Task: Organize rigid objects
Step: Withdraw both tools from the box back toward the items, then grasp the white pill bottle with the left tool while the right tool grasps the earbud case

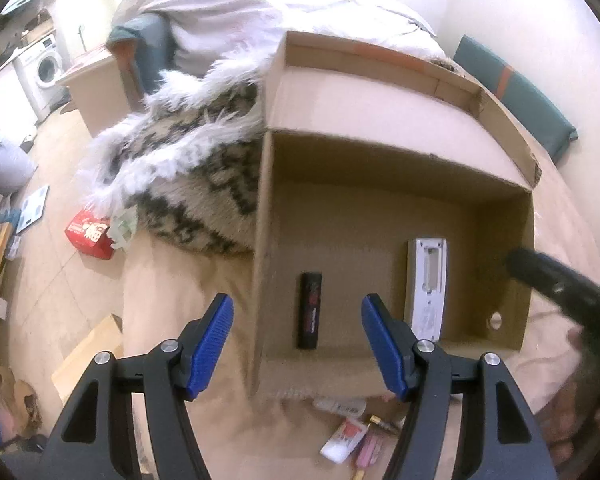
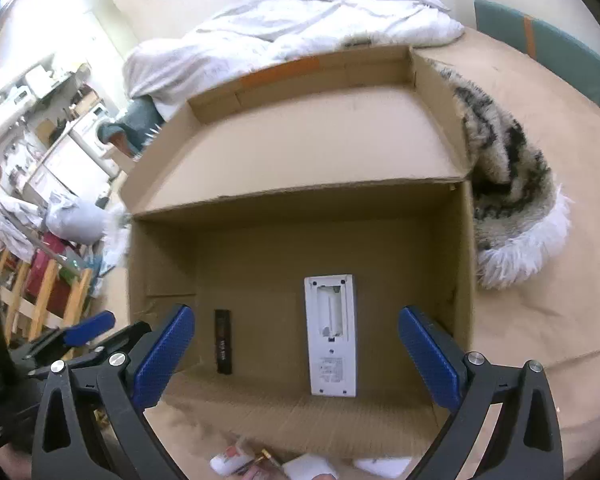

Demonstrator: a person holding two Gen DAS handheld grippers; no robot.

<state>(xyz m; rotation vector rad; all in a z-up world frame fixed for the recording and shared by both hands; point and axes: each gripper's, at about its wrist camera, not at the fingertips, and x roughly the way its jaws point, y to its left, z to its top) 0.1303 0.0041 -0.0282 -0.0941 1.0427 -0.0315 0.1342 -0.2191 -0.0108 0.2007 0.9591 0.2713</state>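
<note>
An open cardboard box (image 1: 380, 184) (image 2: 300, 152) lies on the bed. Inside lie a white remote (image 1: 426, 288) (image 2: 331, 336), back side up with its battery bay uncovered, and a slim black device (image 1: 309, 311) (image 2: 223, 342) to its left. My left gripper (image 1: 298, 344) is open and empty, above the box's near left corner. My right gripper (image 2: 296, 356) is open and empty, just in front of the box's near edge, with the remote between its fingers in view. Small tubes and packets (image 1: 348, 436) (image 2: 244, 462) lie on the sheet below both grippers.
A furry black-and-white blanket (image 1: 188, 168) (image 2: 508, 184) lies against the box's side. A white duvet (image 2: 300, 28) is piled behind. A red packet (image 1: 90, 234) lies on the floor to the left. The left gripper (image 2: 84, 332) shows at the right wrist view's left edge.
</note>
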